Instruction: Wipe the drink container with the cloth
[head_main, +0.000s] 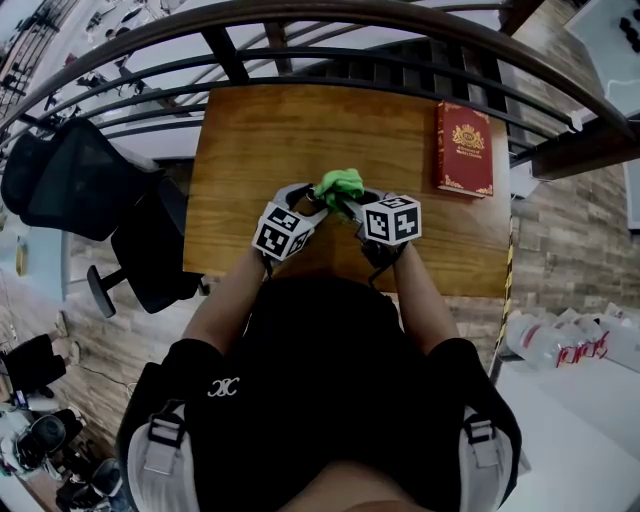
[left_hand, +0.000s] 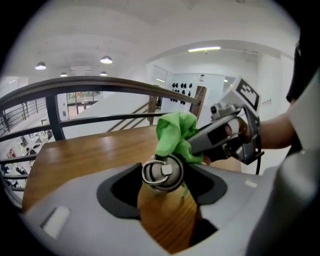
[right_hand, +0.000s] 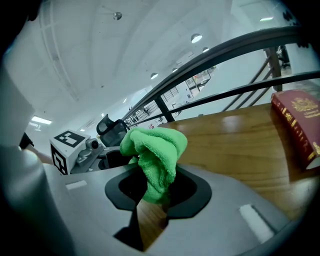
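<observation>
- Wooden table (head_main: 250, 140) stands against a dark curved railing (head_main: 300, 20).
- Black office chair (head_main: 80, 180) stands left of the table.
- Red book (head_main: 463, 148) lies at its far right corner.
- White ceiling carries round lamps (left_hand: 106, 60).

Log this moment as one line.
left gripper: shut on drink container | right gripper: shut on green cloth | cloth against container top

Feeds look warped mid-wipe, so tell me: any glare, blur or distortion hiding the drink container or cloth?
Left gripper view: drink container lid sharp, mild sheen, dark corners. Right gripper view: green cloth crisp; soft glare on the table. Head view: heavy fisheye bends the railing; cloth small but sharp, container hidden.
</observation>
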